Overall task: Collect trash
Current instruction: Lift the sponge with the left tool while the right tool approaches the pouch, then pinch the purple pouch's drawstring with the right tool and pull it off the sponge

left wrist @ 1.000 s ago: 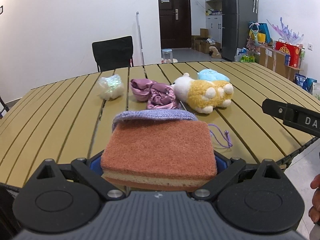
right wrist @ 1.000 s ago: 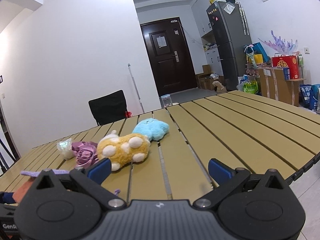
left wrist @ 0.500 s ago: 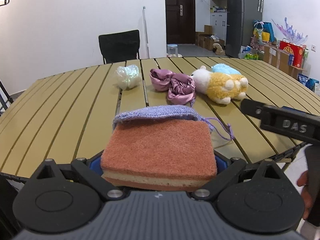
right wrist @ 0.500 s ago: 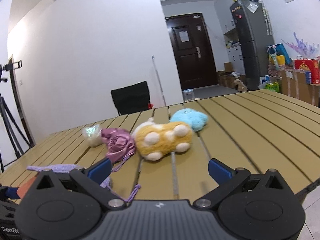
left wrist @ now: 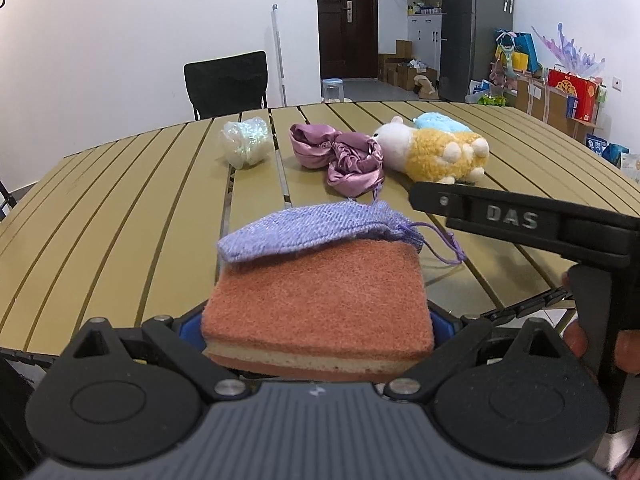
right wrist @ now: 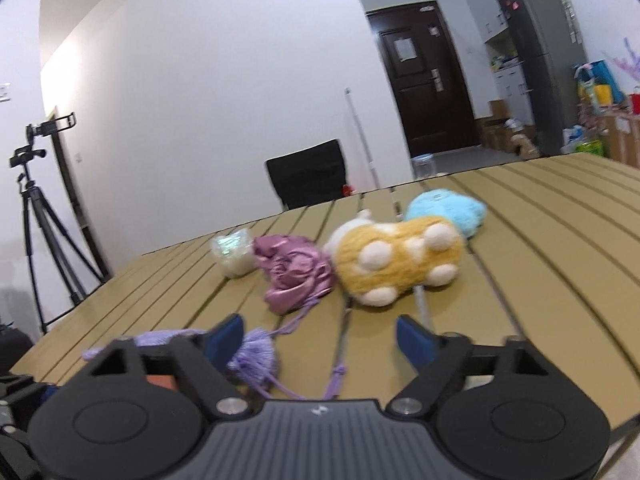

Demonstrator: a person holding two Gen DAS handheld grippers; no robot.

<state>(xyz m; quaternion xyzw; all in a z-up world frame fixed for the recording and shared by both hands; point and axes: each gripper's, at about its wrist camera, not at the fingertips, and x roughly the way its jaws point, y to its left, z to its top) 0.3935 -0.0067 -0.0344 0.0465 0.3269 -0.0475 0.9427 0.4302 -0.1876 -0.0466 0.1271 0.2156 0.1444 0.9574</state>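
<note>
Surface: slatted tan table (left wrist: 120,216), slats running away from me toward the far edge.

Room: white walls; black chair (left wrist: 226,80) behind the table; dark door (left wrist: 346,16); grey fridge (left wrist: 474,28); boxes and bright bags along the right wall; tripod (right wrist: 38,216) with a camera at far left in the right view.

On the table, left to right: crumpled clear wrapper (left wrist: 245,142); pink satin pouch (left wrist: 340,156), touching the yellow plush (left wrist: 436,152) that lies on its side, paws toward me; blue plush (left wrist: 438,123) just behind it.

My left claw (left wrist: 318,320): clamped on an orange sponge (left wrist: 320,296), flat, long axis crosswise between the pads, broad face up.

Task item: lilac knit pouch (left wrist: 316,228), at the near table edge, draped over the sponge's far edge. Long axis crosswise; gathered mouth and cord point right.

My right claw (right wrist: 320,338): jaws have just been narrowing, half apart. The pouch's gathered mouth sits beside the left pad (right wrist: 226,338); contact unclear. Cord trails between the jaws.
</note>
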